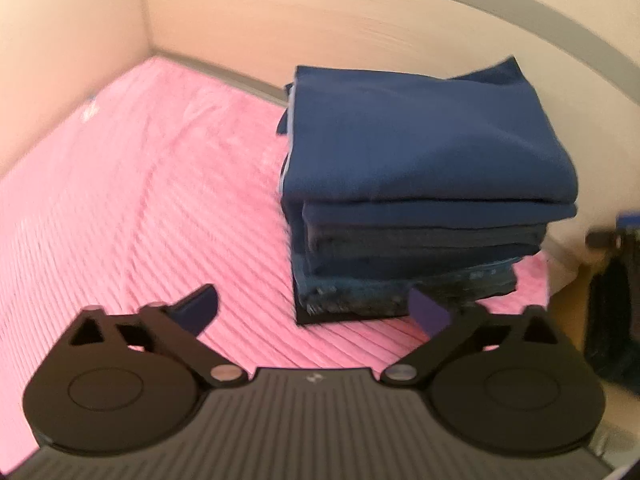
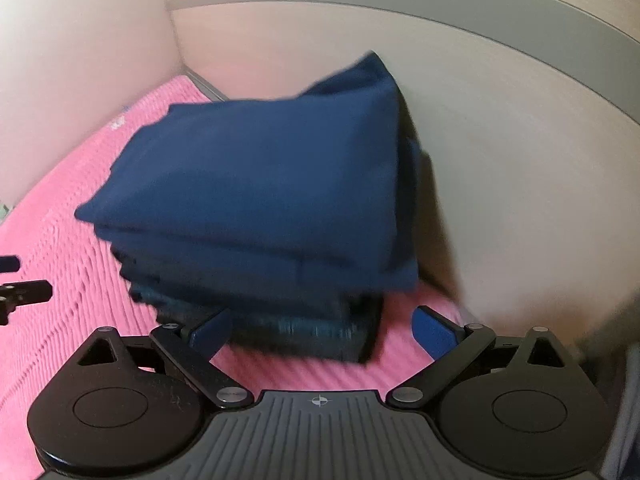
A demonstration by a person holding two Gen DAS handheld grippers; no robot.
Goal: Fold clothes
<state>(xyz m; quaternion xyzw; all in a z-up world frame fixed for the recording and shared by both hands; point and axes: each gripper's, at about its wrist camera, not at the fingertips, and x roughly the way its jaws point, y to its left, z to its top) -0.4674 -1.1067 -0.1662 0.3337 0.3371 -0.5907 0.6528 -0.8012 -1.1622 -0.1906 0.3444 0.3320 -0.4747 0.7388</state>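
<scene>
On my far left, the pink ribbed blanket (image 1: 120, 208) covers the surface and runs into the corner where two pale walls (image 1: 80, 40) meet. My left tool (image 1: 316, 312) hangs over that blanket with its jaws spread wide and nothing between them; its blue pads sit low in the left wrist view, one over bare pink cloth, the other in front of the bottom edge of the pile. I cannot tell whether that pad touches the fabric.

Further right stands the stack of folded clothes (image 1: 420, 168), all dark blue, a smooth navy piece on top and rougher, denim-looking layers at the bottom. The stack rests on the blanket, close against the back wall.

From the right wrist view the same stack (image 2: 256, 184) fills the middle, blurred, with its top piece overhanging the lower layers. My right tool (image 2: 324, 336) is released too, jaws wide; the stack's bottom corner lies between the two pads (image 2: 434, 336), but neither presses on it. At the left edge of this view a bit of black hardware (image 2: 24, 292) pokes in over the blanket (image 2: 60, 240).
</scene>
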